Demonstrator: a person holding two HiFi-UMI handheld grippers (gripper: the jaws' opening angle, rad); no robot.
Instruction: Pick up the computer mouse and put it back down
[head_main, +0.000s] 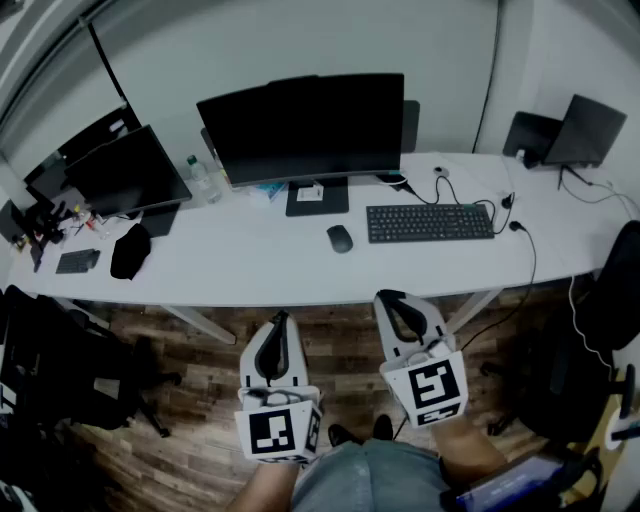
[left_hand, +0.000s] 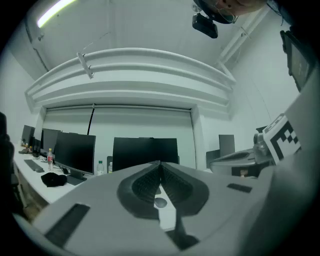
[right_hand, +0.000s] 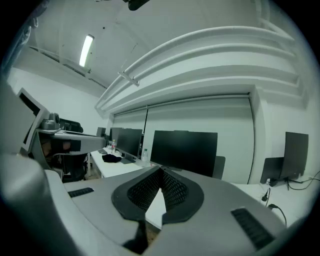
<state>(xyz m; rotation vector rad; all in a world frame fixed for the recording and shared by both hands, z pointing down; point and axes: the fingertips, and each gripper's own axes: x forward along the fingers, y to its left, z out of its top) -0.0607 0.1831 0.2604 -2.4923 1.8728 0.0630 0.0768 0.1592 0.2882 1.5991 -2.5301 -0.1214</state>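
One long white bench (head_main: 250, 275) runs across. At least three monitors on it: the centre monitor (head_main: 300, 115), a left monitor (head_main: 125, 170) and a far-right monitor (head_main: 585, 130). Two tools hover on the near side of the bench: left tool (head_main: 279, 320) and right tool (head_main: 392, 298), both with jaws pressed together and empty. One keyboard (head_main: 430, 222) lies right of centre. One mouse (head_main: 340, 238) sits on the bench just left of it, well apart from both tools.

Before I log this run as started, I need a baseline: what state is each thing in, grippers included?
left gripper: shut, empty, short of the desk.
right gripper: shut, empty, short of the desk.
computer mouse: lying on the desk, untouched.
centre monitor: screen dark.
left monitor: screen dark.
water bottle: upright.
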